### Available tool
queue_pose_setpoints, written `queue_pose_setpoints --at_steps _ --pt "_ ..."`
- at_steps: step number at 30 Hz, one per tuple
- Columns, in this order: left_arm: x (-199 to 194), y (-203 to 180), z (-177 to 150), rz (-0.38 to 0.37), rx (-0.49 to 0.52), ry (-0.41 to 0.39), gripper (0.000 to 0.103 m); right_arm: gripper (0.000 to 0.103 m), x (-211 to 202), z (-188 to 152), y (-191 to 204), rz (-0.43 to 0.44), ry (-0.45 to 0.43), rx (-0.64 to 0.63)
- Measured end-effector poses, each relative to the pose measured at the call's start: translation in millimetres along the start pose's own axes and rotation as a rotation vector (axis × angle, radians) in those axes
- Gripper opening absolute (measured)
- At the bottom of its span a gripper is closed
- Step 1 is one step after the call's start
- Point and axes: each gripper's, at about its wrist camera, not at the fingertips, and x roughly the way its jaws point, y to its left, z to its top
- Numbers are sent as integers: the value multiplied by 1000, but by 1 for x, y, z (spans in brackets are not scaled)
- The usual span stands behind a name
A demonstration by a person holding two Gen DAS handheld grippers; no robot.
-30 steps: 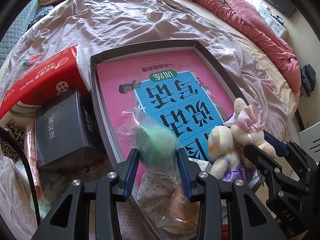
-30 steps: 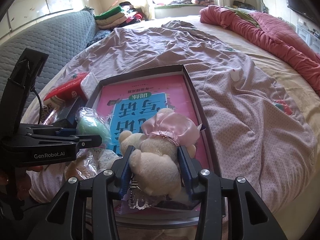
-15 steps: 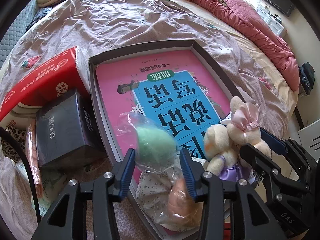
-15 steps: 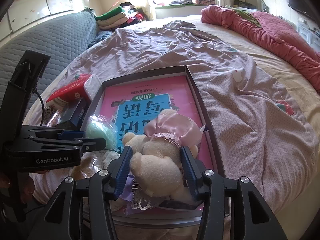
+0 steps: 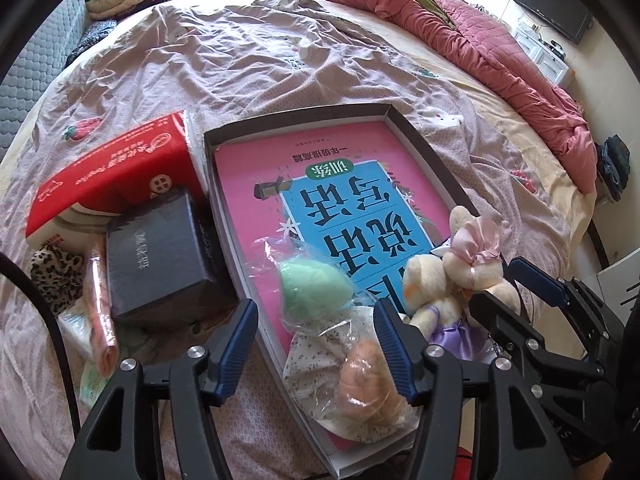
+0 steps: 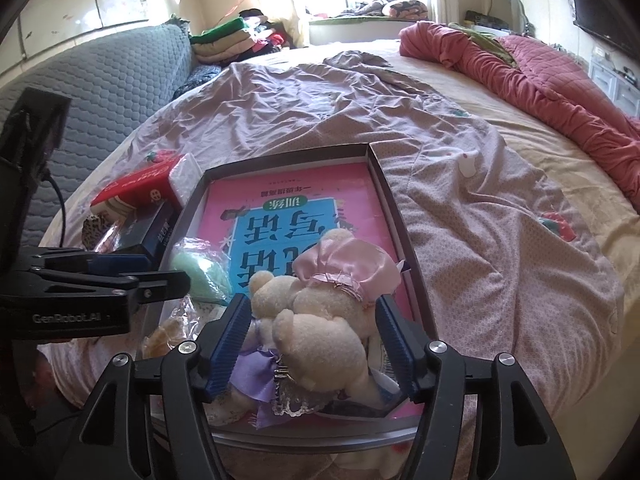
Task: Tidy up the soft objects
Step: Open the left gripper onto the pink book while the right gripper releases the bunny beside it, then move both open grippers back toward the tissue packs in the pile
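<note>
A shallow dark box (image 5: 436, 160) with a pink and blue book (image 5: 332, 200) in it lies on the bed. A clear plastic bag with a green soft ball (image 5: 314, 286) and an orange one (image 5: 368, 380) rests on a floral cloth at the box's near end. My left gripper (image 5: 316, 344) is open around the bag, its fingers apart from it. A cream plush bear with a pink bonnet (image 6: 320, 312) (image 5: 460, 276) lies in the box's near right corner. My right gripper (image 6: 312, 344) is open around the bear, jaws just off its sides.
A red tissue pack (image 5: 112, 176), a dark blue box (image 5: 160, 256), a leopard-print cloth (image 5: 52, 272) and small packets lie left of the box. A crumpled pink quilt (image 5: 480, 48) lies at the far right. A grey sofa (image 6: 100, 92) and folded clothes are at the left.
Both grippers have opened: the left has let go of the bag with the green ball, the right of the plush bear. Both objects now rest in the box.
</note>
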Motion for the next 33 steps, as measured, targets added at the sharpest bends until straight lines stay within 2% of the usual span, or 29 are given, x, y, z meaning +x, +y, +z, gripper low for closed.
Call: queue_pose_setpoints --at_steps 11,20,33 --pt "-33 11 -13 16 -23 -57 65 69 -7 -1 -2 -5 -16 24" --pt "-48 11 -17 17 -29 -79 70 74 -16 1 1 -5 -23 30" --pt "-70 10 -31 64 6 -116 77 77 -47 13 21 -48 -104 0"
